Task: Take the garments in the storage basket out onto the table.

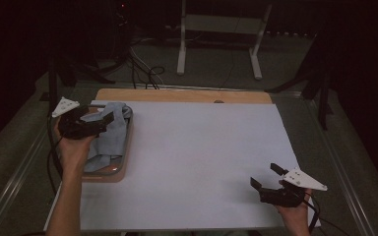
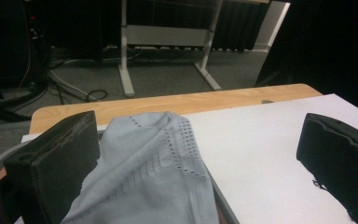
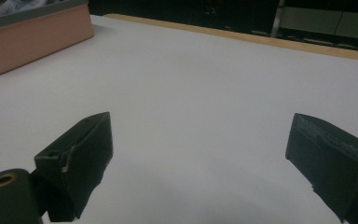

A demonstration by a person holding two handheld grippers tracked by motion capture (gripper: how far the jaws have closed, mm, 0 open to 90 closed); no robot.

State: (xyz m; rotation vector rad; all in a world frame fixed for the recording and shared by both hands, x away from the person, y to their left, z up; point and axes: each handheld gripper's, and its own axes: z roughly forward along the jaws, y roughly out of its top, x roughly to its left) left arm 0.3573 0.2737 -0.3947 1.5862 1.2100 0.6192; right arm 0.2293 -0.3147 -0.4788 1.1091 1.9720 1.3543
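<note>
Left gripper at the left of the high view, held above a pink tray, jaws spread wide and closed on nothing. Grey cloth bunched inside that tray, heaped above the rim, part of it lying under the left hand. Same cloth at the lower middle of the left gripper view, rising between the two black jaws, close against the left jaw and well apart from the right one; rows of small holes across its fabric. Contact between cloth and left jaw not clear enough to tell.

Right gripper at the lower right of the high view, low over the white sheet, jaws likewise spread, gripping nothing. Right hand at the bottom edge below it. In the right gripper view, bare white sheet between the two open jaws, tray at the upper left, a scrap of cloth above its rim.

Wooden table edge along the far side of the sheet. Beyond it, in the upper middle of the high view, a white stand on the dark floor, cables to its left.
</note>
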